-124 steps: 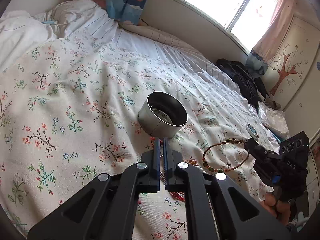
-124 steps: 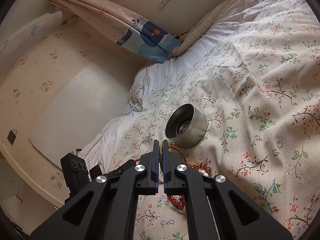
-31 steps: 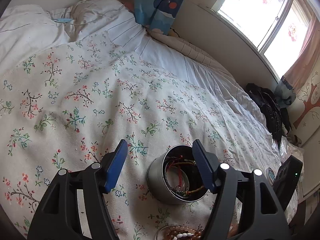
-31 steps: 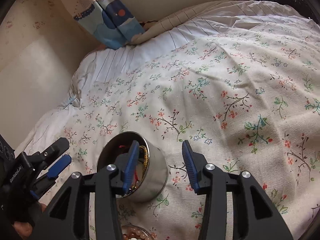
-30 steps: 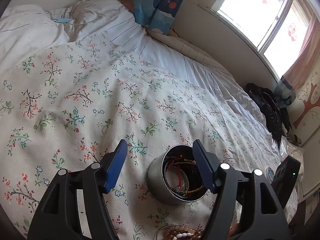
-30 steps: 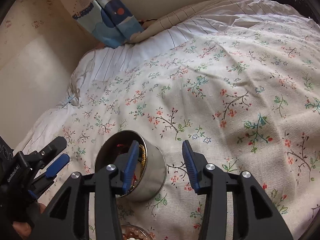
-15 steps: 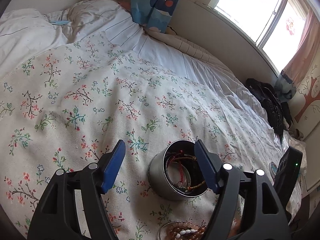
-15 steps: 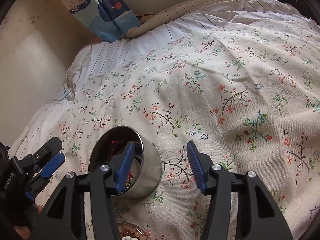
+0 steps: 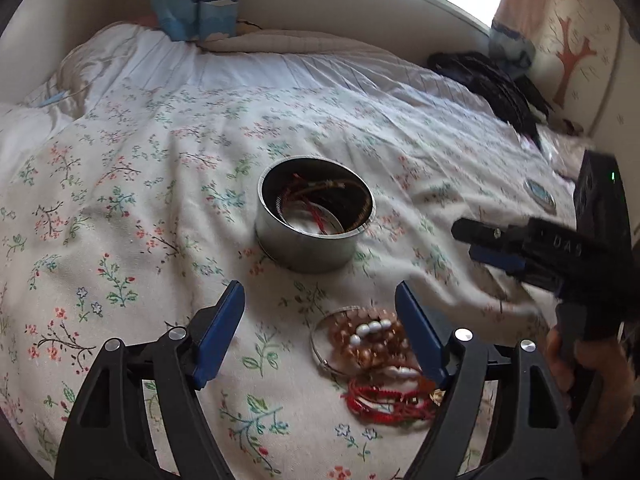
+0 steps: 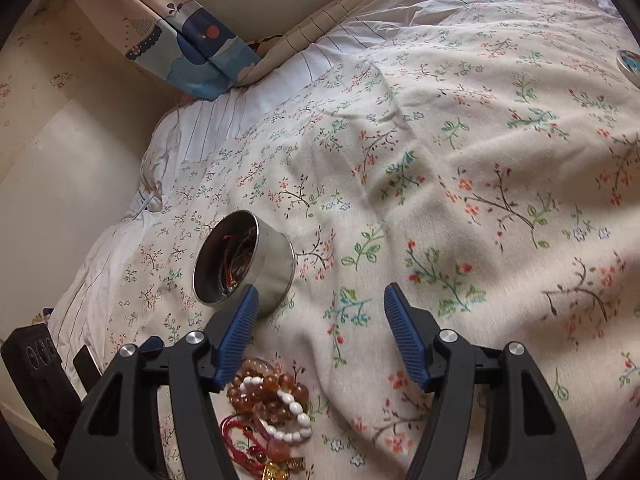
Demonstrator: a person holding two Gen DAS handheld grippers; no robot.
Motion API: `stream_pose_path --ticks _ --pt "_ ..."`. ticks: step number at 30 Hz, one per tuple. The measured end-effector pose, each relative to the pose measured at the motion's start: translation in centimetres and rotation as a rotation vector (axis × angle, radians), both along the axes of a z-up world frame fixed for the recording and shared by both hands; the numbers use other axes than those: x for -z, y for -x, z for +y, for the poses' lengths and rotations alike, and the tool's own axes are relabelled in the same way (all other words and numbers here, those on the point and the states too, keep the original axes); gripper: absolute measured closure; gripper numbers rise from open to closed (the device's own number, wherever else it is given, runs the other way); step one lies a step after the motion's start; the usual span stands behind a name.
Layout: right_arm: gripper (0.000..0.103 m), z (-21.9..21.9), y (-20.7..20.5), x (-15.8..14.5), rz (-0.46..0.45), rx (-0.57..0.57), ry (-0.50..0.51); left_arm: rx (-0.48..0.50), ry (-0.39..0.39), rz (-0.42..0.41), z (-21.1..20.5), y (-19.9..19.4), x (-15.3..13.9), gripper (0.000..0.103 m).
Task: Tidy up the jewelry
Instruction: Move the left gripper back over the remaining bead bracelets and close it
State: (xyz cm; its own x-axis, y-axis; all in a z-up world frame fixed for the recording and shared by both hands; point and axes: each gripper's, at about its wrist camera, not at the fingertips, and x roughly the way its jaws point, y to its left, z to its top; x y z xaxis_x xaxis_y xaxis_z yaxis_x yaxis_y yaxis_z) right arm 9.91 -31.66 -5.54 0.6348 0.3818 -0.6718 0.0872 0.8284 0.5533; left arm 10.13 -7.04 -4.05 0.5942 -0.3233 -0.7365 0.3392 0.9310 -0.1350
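Observation:
A round metal tin [image 9: 316, 216] stands on the floral bedspread and holds several bracelets, red cord and beaded ones. It also shows in the right wrist view [image 10: 244, 264]. A pile of jewelry [image 9: 372, 364] lies in front of the tin: amber and white beaded bracelets, a thin clear ring and red cords. The pile shows in the right wrist view too [image 10: 268, 412]. My left gripper [image 9: 320, 332] is open and empty, just above the pile. My right gripper [image 10: 320, 340] is open and empty, right of the tin; it shows in the left wrist view [image 9: 480, 244].
The floral bedspread [image 10: 460, 184] covers the bed. A small round lid [image 9: 540, 194] lies at the right. Dark clothes [image 9: 492, 84] sit by the far wall under the window. A blue patterned curtain [image 10: 192, 52] hangs at the head of the bed.
My left gripper has pulled back and up, so the jewelry pile is now fully in view between its fingers. My right gripper has moved away to the right of the tin. Both stay open.

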Motion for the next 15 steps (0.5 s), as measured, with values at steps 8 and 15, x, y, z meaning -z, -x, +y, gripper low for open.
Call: stream_pose_path --ticks 8,15 --pt "0.036 -0.6 1.7 0.3 -0.001 0.015 -0.029 0.183 -0.227 -0.055 -5.9 1.9 2.2 0.029" --pt "0.034 -0.7 1.3 0.4 0.003 0.011 -0.044 0.212 -0.243 0.006 -6.1 1.6 3.3 0.09"
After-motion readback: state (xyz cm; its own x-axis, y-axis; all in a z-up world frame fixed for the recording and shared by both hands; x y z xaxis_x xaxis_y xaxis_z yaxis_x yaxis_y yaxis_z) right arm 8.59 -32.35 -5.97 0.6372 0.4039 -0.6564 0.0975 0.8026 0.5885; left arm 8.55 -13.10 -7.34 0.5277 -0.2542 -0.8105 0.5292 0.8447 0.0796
